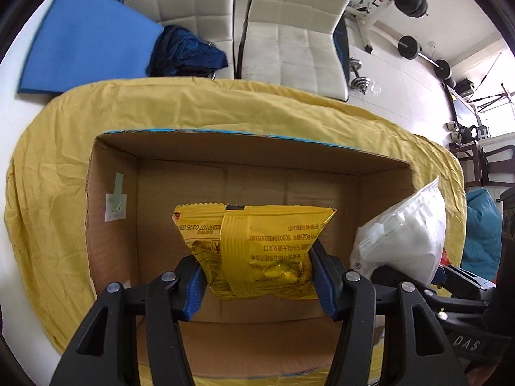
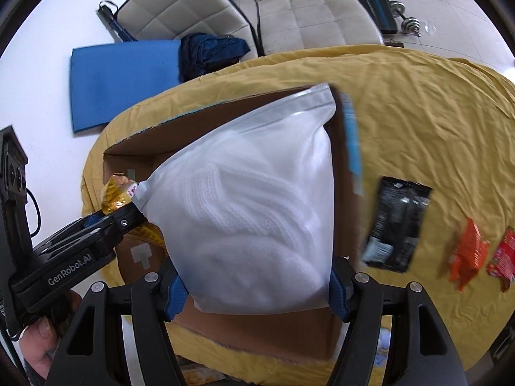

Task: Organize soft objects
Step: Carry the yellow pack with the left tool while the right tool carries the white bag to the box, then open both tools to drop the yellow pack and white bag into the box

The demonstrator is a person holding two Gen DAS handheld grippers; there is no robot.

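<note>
My left gripper (image 1: 259,276) is shut on a yellow snack packet (image 1: 257,247) and holds it over the open cardboard box (image 1: 109,251). My right gripper (image 2: 257,292) is shut on a clear zip bag of white knitwear (image 2: 257,209), held above the box (image 2: 338,334) at its right side. The white bag also shows in the left wrist view (image 1: 405,234), beside the yellow packet. The left gripper with the yellow packet (image 2: 116,193) shows at the left of the right wrist view.
The box stands on a table under a yellow cloth (image 1: 225,109). A black packet (image 2: 396,225), an orange packet (image 2: 466,254) and a red packet (image 2: 502,257) lie on the cloth right of the box. White chairs (image 1: 289,32) and a blue mat (image 2: 122,80) stand beyond the table.
</note>
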